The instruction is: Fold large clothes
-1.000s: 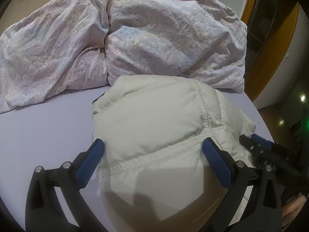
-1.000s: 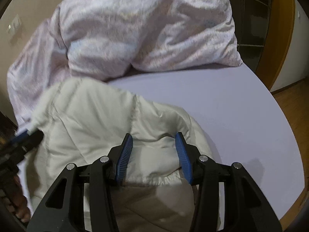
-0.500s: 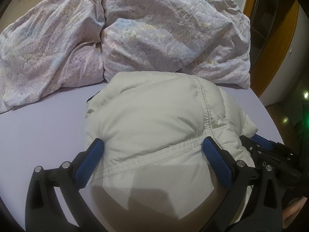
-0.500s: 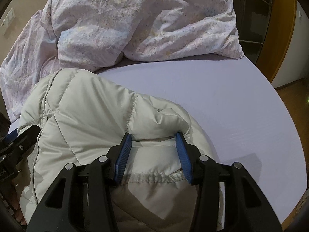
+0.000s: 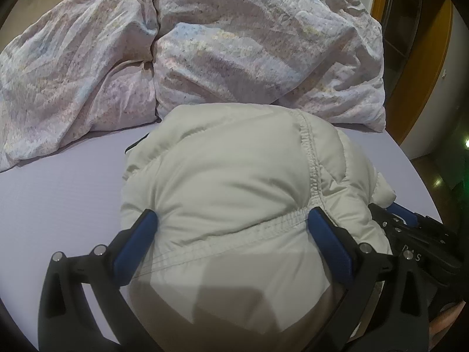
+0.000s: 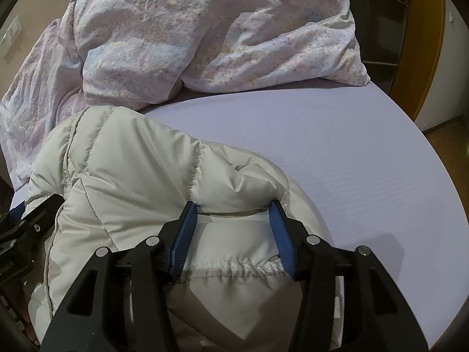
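Crumpled pink floral duvet (image 5: 234, 58) heaped along the far side of the lilac bedsheet (image 5: 58, 205), its edge touching the far end of the puffy cream quilted jacket (image 5: 234, 182). Jacket lies bunched at the near edge of the bed. Left gripper (image 5: 233, 226) pressed on a wide fold of it. Right gripper (image 6: 233, 214) jaws have just been opening, a jacket fold between them, pads touching it. Bare sheet to the right; wooden floor (image 6: 448, 143) beyond the bed edge.

Duvet (image 6: 205, 29) blocks far side (right sheet (image 6: 337, 152) bare).
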### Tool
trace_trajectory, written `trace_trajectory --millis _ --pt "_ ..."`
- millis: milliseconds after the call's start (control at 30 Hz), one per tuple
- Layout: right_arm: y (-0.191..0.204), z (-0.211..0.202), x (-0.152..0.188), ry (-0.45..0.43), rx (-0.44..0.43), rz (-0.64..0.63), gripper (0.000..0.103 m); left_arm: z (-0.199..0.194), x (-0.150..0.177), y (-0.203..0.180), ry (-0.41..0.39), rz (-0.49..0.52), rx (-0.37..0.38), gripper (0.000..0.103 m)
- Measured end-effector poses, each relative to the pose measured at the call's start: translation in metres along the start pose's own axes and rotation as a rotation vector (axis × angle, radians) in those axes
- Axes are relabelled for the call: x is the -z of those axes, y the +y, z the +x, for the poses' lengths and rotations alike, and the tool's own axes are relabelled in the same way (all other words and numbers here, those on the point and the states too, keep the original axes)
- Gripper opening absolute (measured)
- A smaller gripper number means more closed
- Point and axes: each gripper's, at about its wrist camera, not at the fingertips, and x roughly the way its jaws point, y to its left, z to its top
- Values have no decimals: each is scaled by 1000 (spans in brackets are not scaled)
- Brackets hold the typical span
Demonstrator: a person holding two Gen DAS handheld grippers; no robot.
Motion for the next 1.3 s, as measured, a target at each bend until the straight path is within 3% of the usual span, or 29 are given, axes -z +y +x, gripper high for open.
trace_trajectory --millis 400,600,833,1033,1300 --pt "0 8 1 -26 12 -9 54 7 6 -4 -31 0 -32 101" --pt "5 0 -9 24 46 -43 55 4 4 -4 -25 14 -49 101" --pt "5 -50 -18 -96 -77 -2 54 -24 -7 13 -23 -30 -6 101" --pt "12 -18 -14 -19 -12 -42 54 -22 -2 8 -13 -9 -24 101" --pt "6 -1 -6 -25 30 -27 63 -6 0 2 -29 5 -42 101"
